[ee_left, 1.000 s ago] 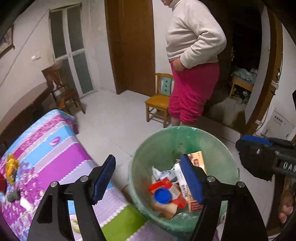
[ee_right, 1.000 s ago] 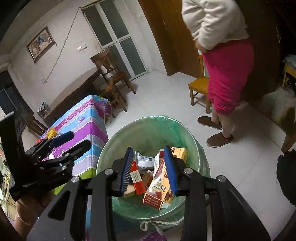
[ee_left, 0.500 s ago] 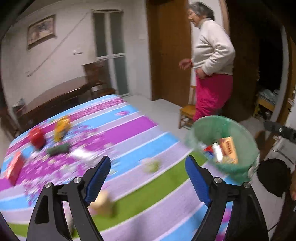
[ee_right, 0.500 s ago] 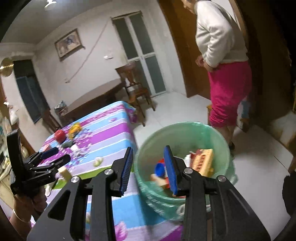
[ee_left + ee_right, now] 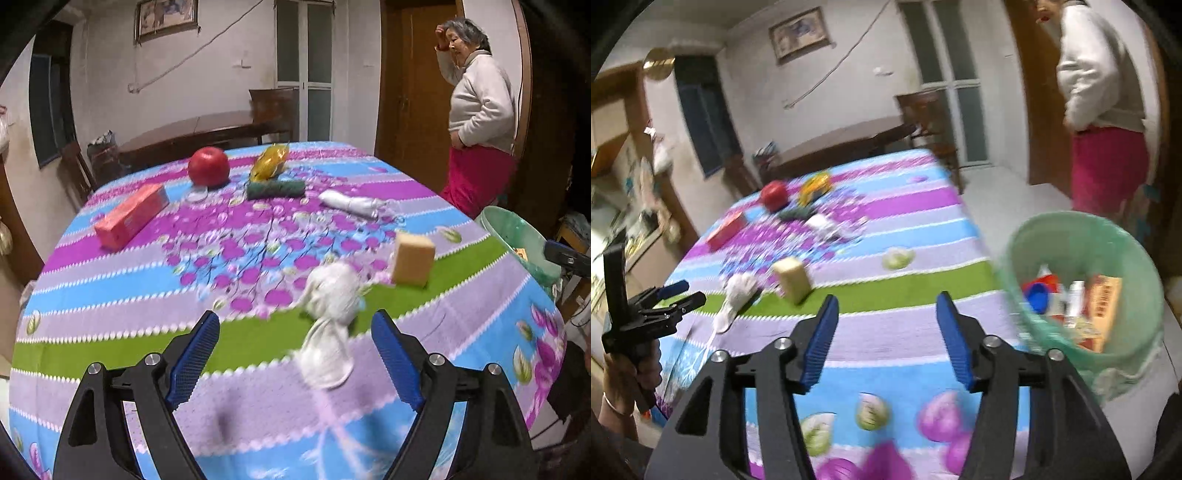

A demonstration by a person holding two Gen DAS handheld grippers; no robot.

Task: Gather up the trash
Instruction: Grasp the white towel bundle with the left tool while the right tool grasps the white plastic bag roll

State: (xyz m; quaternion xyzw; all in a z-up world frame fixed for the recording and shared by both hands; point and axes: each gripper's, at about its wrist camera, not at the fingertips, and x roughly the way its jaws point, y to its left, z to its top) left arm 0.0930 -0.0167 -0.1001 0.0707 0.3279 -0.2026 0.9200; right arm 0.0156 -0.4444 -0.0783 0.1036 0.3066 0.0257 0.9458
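Note:
My left gripper (image 5: pixel 295 354) is open and empty, low over the near edge of the table (image 5: pixel 110 295), which has a striped flowered cloth. A crumpled white tissue (image 5: pixel 330 314) lies just ahead between its fingers. A tan sponge block (image 5: pixel 412 258) sits beyond it. My right gripper (image 5: pixel 886 336) is open and empty over the table's near right side. The green-lined trash bin (image 5: pixel 1027 251), with boxes and a blue cap inside, stands to its right. The left gripper also shows in the right wrist view (image 5: pixel 677 293).
Farther back lie a red apple (image 5: pixel 208 166), a pink box (image 5: pixel 129 216), a gold wrapper (image 5: pixel 269 162), a dark green roll (image 5: pixel 275 189) and a white squashed bottle (image 5: pixel 349 202). A person in red trousers (image 5: pixel 480 122) stands by the door beyond the bin (image 5: pixel 517 236).
Both grippers swung left from over the bin to the table. The right gripper's jaws opened wider. The tissue and sponge now lie close ahead of the left gripper.

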